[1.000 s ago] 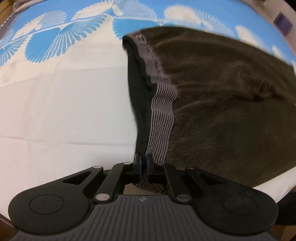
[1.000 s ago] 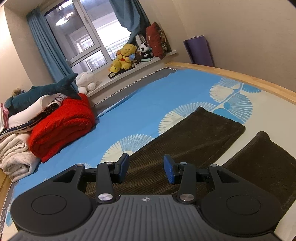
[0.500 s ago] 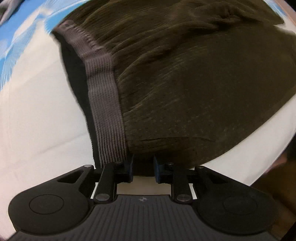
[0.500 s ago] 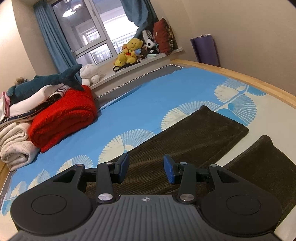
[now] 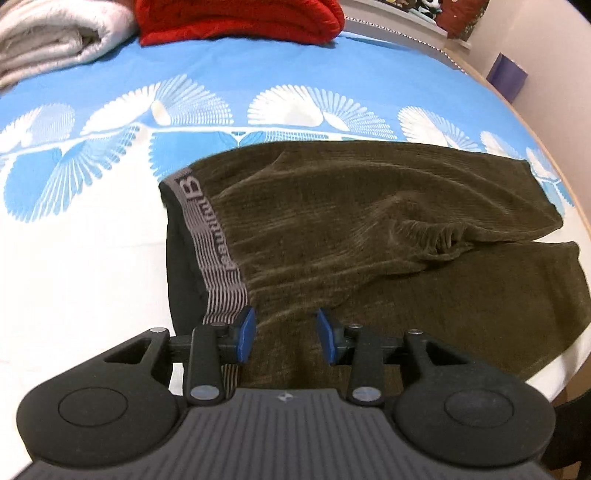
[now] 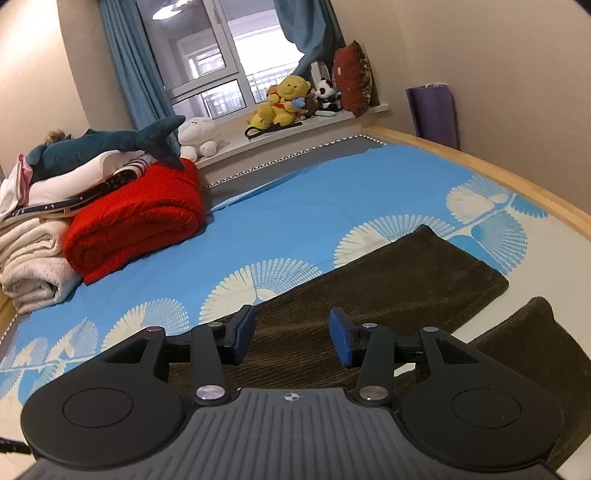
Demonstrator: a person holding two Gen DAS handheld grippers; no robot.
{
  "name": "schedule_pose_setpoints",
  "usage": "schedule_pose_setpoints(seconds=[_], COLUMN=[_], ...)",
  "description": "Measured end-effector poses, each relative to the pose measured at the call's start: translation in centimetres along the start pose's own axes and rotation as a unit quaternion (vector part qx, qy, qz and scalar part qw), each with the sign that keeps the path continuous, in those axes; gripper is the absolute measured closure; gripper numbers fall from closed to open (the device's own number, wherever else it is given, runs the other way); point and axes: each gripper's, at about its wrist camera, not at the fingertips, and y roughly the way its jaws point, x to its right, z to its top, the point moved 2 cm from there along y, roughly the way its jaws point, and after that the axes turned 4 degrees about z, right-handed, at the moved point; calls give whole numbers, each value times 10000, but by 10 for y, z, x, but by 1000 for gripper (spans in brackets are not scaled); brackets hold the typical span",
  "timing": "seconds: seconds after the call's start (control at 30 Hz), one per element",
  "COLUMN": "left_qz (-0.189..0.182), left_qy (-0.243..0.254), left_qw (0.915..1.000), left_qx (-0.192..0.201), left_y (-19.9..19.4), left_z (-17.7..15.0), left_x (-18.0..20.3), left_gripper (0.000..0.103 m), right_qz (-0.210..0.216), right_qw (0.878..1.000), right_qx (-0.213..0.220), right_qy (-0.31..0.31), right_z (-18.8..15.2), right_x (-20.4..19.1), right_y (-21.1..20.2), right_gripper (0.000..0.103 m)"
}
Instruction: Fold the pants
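Landmark = the pants (image 5: 369, 236), dark olive-brown corduroy, lying flat on the bed sheet (image 5: 81, 266), which is white under them and blue with a white fan print beyond. Far left of the pants in the left wrist view: a rolled cream blanket (image 5: 55, 33), then a folded red blanket (image 5: 240, 18) beyond the waist end, both well apart from the pants. The grey striped waistband (image 5: 218, 254) runs along the pants' left edge, dark lining showing just outside it. Left gripper (image 5: 286, 339) sits over the near waist corner; its jaws have just been opening and now stand partly spread, blue pads clear of the cloth on both sides, nothing pinched, fabric visible only below and behind the gap. Left pad (image 5: 245, 334) is just beside the lower end of the waistband; can't tell if it touches. Further right the two legs fan apart with a bunched crease at the crotch. Right gripper (image 6: 291, 336) hovers above the legs, jaws about half spread, pads free, holding nothing. One leg (image 6: 388, 288) extends away past it, the other leg (image 6: 532, 339) lies to its right, a strip of white sheet between them.
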Motion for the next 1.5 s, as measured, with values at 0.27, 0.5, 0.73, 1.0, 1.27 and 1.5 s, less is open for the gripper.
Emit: schedule_pose_setpoints(seconds=[0.27, 0.5, 0.73, 1.0, 1.27, 1.5], left_qz=[97, 308, 1051, 1335, 1461, 1273], left_qy=[-172, -682, 128, 66, 251, 559], left_qw=[9998, 9945, 9888, 9875, 9886, 9900], left_qx=[34, 737, 1054, 839, 254, -231], left_y=[12, -3, 11, 91, 168, 191], left_z=[14, 29, 66, 123, 145, 159], left_x=[2, 1, 16, -1, -6, -3], left_gripper=[62, 62, 55, 53, 33, 84], right_qz=[-187, -361, -296, 12, -41, -177], right_qw=[9992, 9973, 9941, 9936, 9949, 9958], right_qx=[33, 329, 260, 71, -226, -328], right_qy=[-355, -544, -1012, -1124, -983, -841], right_z=[-1, 5, 7, 15, 16, 16], right_x=[-9, -22, -49, -51, -27, -5], right_y=[6, 7, 17, 28, 39, 41], right_gripper=[53, 47, 48, 77, 86, 86])
